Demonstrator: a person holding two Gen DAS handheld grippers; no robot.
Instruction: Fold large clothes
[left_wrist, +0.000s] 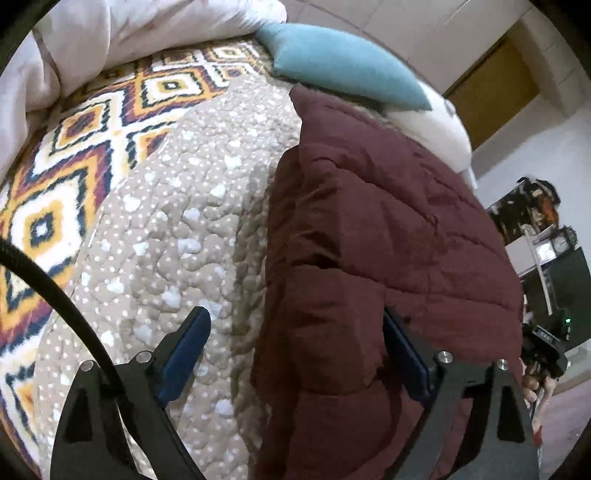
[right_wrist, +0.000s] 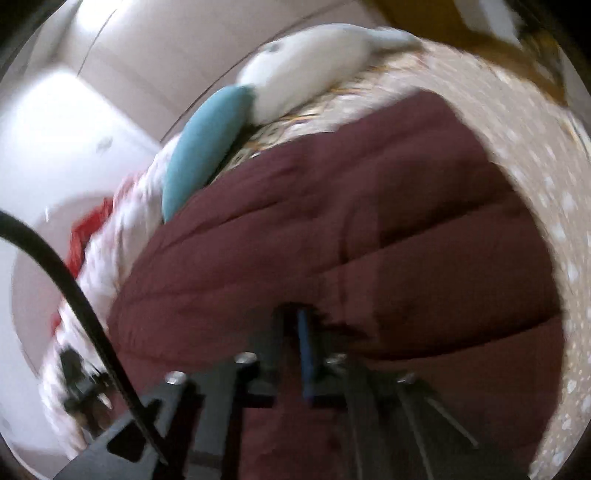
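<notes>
Spread wide, left claw (left_wrist: 295, 332) straddles the maroon jacket's (left_wrist: 388, 229) edge; right claw (right_wrist: 295, 325) pinches jacket fabric near the teal pillow (right_wrist: 207, 147).

Left gripper (left_wrist: 295, 328) has its jaws spread wide, straddling the edge of a maroon puffer jacket (left_wrist: 388, 229). The right finger (left_wrist: 402, 354) is tucked against a fold of it, the left one sits over the beige quilt (left_wrist: 177, 229). The jacket lies on that quilt, with a diamond-pattern blanket (left_wrist: 74, 155) further left and a teal pillow (left_wrist: 340, 62) touching its far end. Far right there's a hand (left_wrist: 535, 384), probably holding the other gripper.
</notes>
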